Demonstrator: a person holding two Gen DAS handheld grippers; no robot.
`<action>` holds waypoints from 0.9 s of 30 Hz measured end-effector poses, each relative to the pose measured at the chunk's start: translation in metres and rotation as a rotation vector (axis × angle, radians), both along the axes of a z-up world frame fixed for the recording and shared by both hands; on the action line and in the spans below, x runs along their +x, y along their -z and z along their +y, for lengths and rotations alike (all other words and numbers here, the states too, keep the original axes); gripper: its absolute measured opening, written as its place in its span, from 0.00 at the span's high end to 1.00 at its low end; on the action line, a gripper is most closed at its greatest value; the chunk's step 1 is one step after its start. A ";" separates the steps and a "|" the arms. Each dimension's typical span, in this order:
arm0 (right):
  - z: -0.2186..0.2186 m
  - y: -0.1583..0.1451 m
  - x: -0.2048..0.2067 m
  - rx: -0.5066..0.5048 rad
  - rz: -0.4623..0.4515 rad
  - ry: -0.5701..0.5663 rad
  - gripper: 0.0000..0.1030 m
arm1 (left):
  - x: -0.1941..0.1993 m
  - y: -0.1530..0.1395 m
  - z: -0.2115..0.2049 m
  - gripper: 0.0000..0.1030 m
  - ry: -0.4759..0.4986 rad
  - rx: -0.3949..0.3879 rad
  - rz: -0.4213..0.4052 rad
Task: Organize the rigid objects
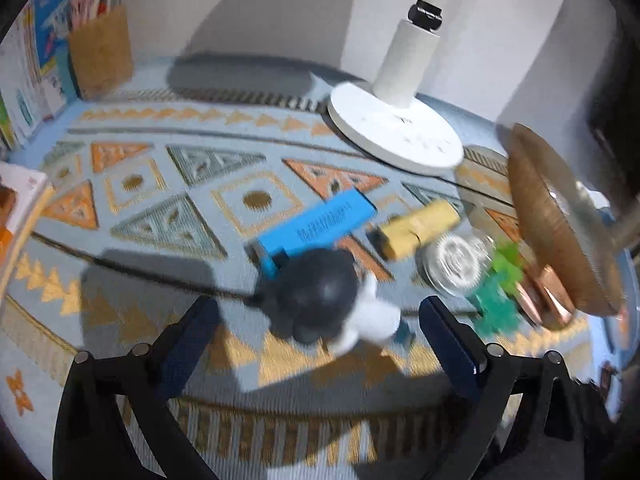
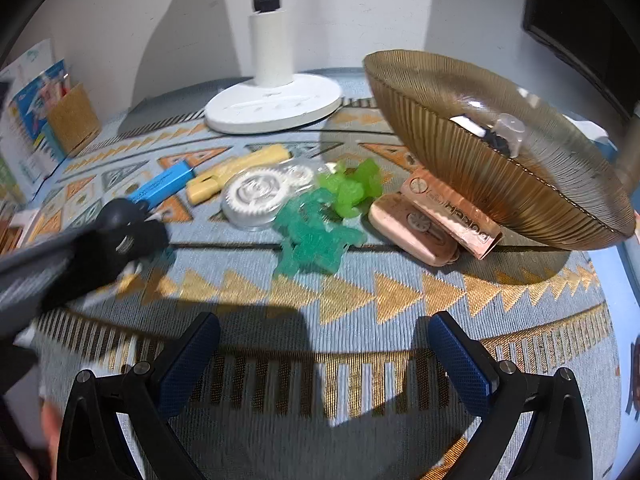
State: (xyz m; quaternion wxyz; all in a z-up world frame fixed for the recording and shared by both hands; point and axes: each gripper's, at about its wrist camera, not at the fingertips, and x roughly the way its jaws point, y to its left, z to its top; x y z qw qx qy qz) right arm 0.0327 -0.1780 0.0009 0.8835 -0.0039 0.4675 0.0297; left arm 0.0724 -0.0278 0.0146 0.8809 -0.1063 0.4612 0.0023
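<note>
1. Left wrist view: the left gripper [image 1: 320, 332] is seen spread wide with nothing held; a black-and-white toy figure [image 1: 328, 300] lies on the patterned cloth [image 1: 160, 208] between its fingers, untouched as far as the blur allows.
2. Right wrist view: the right gripper [image 2: 324, 356] is likewise wide open and empty, over bare cloth.
3. Catalogued near the tilted amber bowl [image 2: 480, 152]: blue box [image 2: 164, 186], yellow block [image 2: 236, 170], gear disc [image 2: 256, 198], green pieces [image 2: 328, 216], two copper items [image 2: 432, 216].
4. Risk, judged: the rounded figure could be squeezed out sideways; the bowl, propped on the copper items, could be tipped if nudged.
</note>
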 end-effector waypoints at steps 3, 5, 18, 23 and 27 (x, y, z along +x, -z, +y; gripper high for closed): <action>-0.002 -0.003 -0.003 -0.008 0.120 -0.126 0.00 | 0.000 0.002 -0.002 0.21 0.023 0.031 -0.010; -0.003 -0.003 -0.007 -0.010 0.125 -0.189 0.00 | -0.004 -0.001 -0.002 0.36 0.077 0.011 -0.021; -0.019 -0.025 0.003 0.201 0.073 -0.165 0.31 | -0.045 -0.005 0.036 0.36 0.489 0.023 -0.013; -0.001 -0.015 0.030 0.170 0.064 -0.114 0.39 | -0.052 -0.004 0.039 0.35 0.496 0.018 -0.021; -0.004 -0.012 0.038 0.164 0.027 -0.109 0.40 | -0.053 -0.005 0.037 0.35 0.490 0.031 -0.027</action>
